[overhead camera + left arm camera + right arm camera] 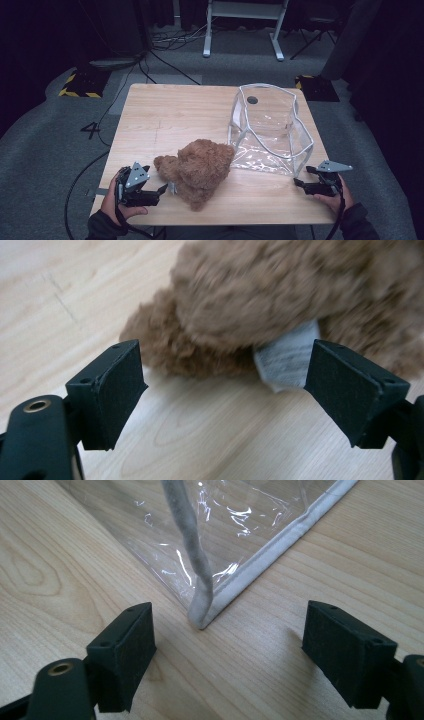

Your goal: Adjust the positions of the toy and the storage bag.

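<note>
Nearest, left hand-held gripper (163, 189) spread, nothing pinched, beside the brown teddy bear (200, 169) lying on the counter (165, 115); right hand-held gripper (299, 183) spread, facing the clear bag's (270, 130) near corner; bag beyond the bear.

The left hand-held gripper (161, 190) sits in the person's left hand (120, 200), level and pointing right, its jaws spread wide with nothing pressed between the pads. The right hand-held gripper (298, 183) rests in the right hand (334, 197), pointing left toward the other, jaws likewise wide apart and gripping nothing.
</note>
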### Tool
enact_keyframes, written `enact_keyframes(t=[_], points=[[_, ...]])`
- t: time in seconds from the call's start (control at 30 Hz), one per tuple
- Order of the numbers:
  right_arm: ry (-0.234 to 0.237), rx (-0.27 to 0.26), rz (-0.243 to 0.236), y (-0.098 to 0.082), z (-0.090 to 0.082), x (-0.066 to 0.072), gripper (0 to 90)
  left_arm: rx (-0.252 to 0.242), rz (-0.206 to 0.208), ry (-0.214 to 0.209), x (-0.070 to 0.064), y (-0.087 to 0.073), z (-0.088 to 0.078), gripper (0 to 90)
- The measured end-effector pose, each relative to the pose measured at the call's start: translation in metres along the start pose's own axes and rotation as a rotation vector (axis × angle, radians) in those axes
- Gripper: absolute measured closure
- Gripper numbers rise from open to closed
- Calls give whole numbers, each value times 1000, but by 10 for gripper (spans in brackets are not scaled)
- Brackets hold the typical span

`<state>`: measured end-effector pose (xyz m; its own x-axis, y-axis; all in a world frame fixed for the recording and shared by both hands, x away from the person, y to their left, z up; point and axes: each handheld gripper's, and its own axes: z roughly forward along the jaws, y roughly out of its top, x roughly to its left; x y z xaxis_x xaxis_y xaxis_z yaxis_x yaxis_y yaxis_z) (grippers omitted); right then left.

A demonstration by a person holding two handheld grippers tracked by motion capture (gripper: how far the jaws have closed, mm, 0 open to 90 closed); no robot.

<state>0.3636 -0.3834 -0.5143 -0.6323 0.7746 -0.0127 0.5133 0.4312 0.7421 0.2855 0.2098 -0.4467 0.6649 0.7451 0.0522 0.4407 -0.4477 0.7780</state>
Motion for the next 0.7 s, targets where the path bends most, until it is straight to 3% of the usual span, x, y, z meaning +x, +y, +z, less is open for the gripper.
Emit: enact_keyframes(t=[0.27, 0.43, 0.7], points=[[0, 0, 0, 0, 0, 0, 209, -33, 70, -28, -19, 22, -5, 160], [0, 0, 0, 0, 0, 0, 209, -38, 90, -32, -26, 31, -6, 158], [0, 0, 0, 0, 0, 0, 209, -50, 117, -75, -34, 46, -2, 157]])
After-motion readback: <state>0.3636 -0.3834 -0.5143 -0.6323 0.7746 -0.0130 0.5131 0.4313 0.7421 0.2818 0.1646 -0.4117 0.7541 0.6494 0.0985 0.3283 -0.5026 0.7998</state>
